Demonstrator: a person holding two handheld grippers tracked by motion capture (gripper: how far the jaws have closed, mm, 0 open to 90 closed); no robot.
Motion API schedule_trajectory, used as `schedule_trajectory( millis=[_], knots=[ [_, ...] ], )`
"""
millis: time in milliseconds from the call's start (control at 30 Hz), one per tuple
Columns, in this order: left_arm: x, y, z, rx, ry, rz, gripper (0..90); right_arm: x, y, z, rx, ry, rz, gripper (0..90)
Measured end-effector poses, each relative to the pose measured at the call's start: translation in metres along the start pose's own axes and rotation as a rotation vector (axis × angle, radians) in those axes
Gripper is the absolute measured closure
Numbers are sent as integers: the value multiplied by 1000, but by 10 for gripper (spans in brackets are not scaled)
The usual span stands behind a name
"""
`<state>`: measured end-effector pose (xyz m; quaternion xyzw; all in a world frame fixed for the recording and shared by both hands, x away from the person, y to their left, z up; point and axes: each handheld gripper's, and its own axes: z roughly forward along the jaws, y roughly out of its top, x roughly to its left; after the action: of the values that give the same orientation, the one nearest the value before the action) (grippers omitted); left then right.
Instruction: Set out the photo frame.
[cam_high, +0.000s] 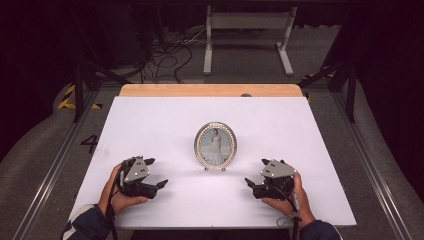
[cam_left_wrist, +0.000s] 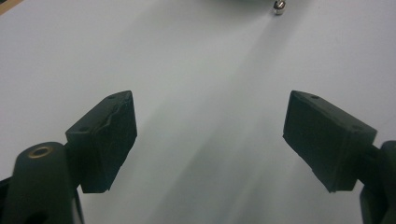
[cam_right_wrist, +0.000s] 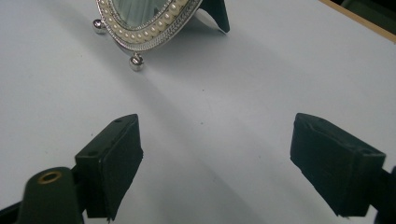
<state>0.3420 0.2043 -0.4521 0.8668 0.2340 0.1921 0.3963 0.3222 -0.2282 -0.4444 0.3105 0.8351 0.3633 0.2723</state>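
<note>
High view: the oval picture frame (cam_high: 215, 145) stands upright mid-table. The left gripper (cam_high: 161, 184) and right gripper (cam_high: 248, 183) flank its base, jaws wide, empty. Risk: a one-sided push likely topples the frame backward.

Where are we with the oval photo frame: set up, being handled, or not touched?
Done: the oval photo frame stands upright mid-table on its ball feet and rear prop. In hand: nothing; the left gripper and right gripper sit open on either side, apart from it. Nothing visibly remains.
</note>
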Motion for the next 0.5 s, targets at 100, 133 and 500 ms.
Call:
schedule_trajectory(
  millis=[100,133,500],
  knots=[
    [0,-5,-1,13,2,-3,179,-2,-3,-2,2,-2,2,167],
    [1,-6,-2,15,3,-3,178,-2,-4,-3,2,-2,6,167],
    [9,-23,-14,20,24,-50,173,-8,-17,-14,12,-12,24,167]
  ],
)
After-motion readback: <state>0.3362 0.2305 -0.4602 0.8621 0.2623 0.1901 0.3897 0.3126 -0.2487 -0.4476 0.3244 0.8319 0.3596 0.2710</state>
